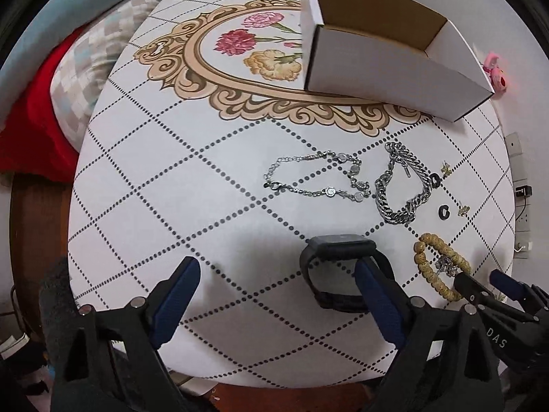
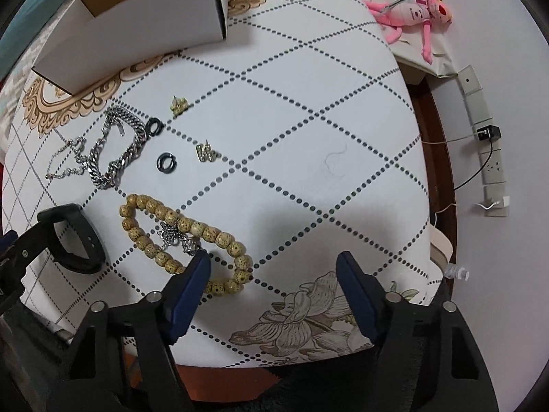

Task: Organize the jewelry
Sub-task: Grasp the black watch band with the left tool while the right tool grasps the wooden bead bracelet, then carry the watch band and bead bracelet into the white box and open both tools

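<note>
On the white tablecloth (image 1: 144, 178), printed with dotted diamonds and a floral medallion, jewelry lies in a loose cluster. At the far side stands an open white cardboard box (image 1: 384, 65), brown inside, nothing visible in it. Nearer than the box, left to right: a thin silver chain bracelet (image 1: 317, 178), a heavy silver curb-link bracelet (image 1: 403, 189) just beside it, then two black ring earrings (image 2: 168, 162) and two small gold stud earrings (image 2: 207, 152), the pairs near each other but apart.

Nearest in the cluster: a black smartwatch (image 1: 338, 267) on its side, and right of it a tan wooden bead bracelet (image 2: 182, 237) with a small silver charm piece (image 2: 178, 238) lying inside its loop.

Left gripper (image 1: 274, 295): blue pads spread wide, nothing pressed between them; the right-hand finger (image 1: 377, 302) overlaps the watch strap in the left wrist view, contact not determinable.

Right gripper (image 2: 274, 285): jaws apart, only bare cloth between them. Its left finger (image 2: 190, 292) sits over the near arc of the bead bracelet; touching or just above, I cannot tell.

Right of the table, against the wall, a pink plush toy (image 2: 418, 10) and a power strip (image 2: 490, 168).
</note>
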Tool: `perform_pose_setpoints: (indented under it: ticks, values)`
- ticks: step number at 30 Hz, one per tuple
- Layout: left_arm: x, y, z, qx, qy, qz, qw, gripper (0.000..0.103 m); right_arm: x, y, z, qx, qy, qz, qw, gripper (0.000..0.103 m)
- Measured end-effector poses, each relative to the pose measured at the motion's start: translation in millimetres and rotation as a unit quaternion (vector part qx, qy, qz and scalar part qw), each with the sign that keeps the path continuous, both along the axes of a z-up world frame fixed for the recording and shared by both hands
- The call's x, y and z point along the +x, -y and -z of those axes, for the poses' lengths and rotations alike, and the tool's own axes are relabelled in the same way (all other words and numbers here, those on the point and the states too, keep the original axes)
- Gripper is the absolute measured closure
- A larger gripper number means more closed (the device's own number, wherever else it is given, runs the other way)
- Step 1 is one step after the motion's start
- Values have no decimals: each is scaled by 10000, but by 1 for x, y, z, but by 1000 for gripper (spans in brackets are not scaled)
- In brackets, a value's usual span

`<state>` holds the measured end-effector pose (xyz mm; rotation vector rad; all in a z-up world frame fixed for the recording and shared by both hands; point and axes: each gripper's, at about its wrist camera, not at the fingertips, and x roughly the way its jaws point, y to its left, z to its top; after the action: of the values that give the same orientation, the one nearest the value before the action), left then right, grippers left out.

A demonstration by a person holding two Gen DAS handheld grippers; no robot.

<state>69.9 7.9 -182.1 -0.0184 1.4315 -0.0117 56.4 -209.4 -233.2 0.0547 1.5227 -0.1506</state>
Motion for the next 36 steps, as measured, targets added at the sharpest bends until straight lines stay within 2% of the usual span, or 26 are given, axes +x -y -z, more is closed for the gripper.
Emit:
perform_pose_setpoints:
  ticks: [4, 6, 8, 9, 10, 11, 12, 13, 14, 15, 17, 20, 25, 36]
  values:
    - [8, 0, 13, -78, -70, 50, 9999, 42, -1, 1, 2, 127, 68, -2, 9999, 42]
    - [8, 0, 18, -107, -120, 74, 9998, 65, -3, 1, 0, 208, 91, 2, 9997, 47]
    - [8, -2, 24, -155, -115, 51, 9998, 72, -5, -2, 0, 202, 143, -43, 9997, 50]
    - [8, -2, 24, -166, -70, 72, 9998, 80, -5, -3, -1, 203, 166, -48, 9996, 51]
    - [8, -2, 26, -187, -54, 98, 9998, 85, -6, -4, -1, 205, 198, -61, 9996, 52]
    - [8, -2, 28, -180, -27, 118, 9998, 92, -7, -6, -2, 203, 230, -94, 9995, 56]
    - [9, -2, 29, -210, -17, 139, 9997, 97, -8, -9, -4, 201, 260, -116, 9994, 65]
    - [8, -2, 29, -216, -1, 159, 9996, 97, -9, -12, -5, 189, 311, -135, 9992, 72]
    - [8, -1, 29, -204, 23, 176, 9996, 98, -9, -14, -6, 180, 349, -161, 9991, 88]
    - [7, -1, 29, -193, 45, 195, 9996, 99, -10, -17, -7, 184, 359, -174, 9990, 93]
    - [6, 1, 29, -152, 119, 256, 9995, 100, -9, -18, -9, 235, 373, -165, 9989, 94]
    - [6, -1, 23, -124, 208, 320, 9992, 101, -9, -18, -14, 565, 426, -13, 9975, 94]
    - [6, -5, 11, -142, 367, 349, 9986, 101, -8, -15, -40, 955, 755, 103, 9925, 94]
    - [26, -6, -45, -336, 904, 360, 9947, 101, 18, -27, -99, 1346, 1374, -293, 9809, 94]
